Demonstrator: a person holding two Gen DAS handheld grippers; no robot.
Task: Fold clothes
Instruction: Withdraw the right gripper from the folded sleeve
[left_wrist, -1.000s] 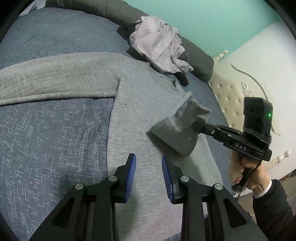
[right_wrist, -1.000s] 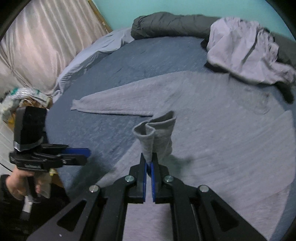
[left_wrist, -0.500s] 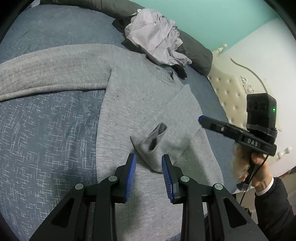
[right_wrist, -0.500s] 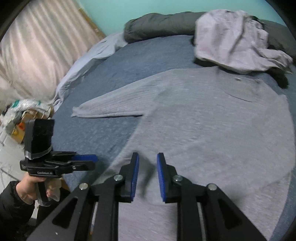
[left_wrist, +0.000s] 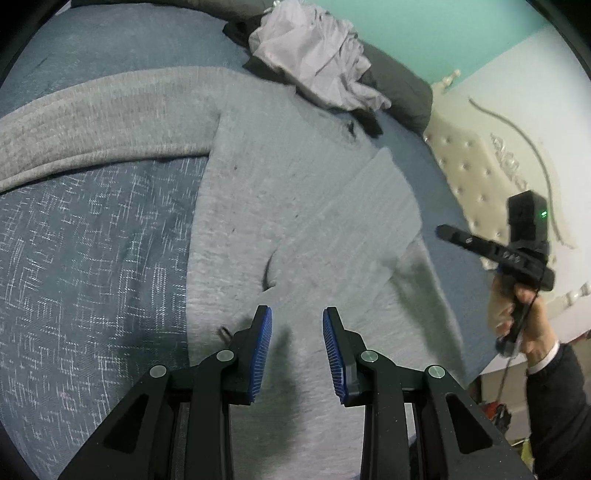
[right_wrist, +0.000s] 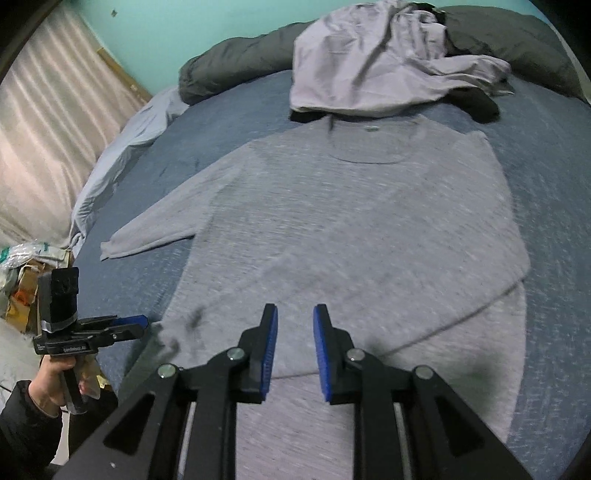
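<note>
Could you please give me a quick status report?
Both tools open, empty. Grey knit sweater flat on blue bed, one sleeve folded across. Crumpled lilac garment at collar.

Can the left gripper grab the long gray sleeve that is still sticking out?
Probably yes. The left gripper has open, empty jaws, and the outstretched sleeve of the gray knit sweater lies flat on the blue bedspread with nothing covering it.

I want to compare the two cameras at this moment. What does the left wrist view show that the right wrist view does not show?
Only the left wrist view shows the tufted headboard, the white wall and the right tool held beside the bed.

Only the right wrist view shows the pale curtain, the clutter on the floor and the left tool.

Both show the grey sweater spread on the blue bed, its right sleeve folded across the body, the crumpled lilac garment and the dark duvet. Both tools are open and empty.
</note>
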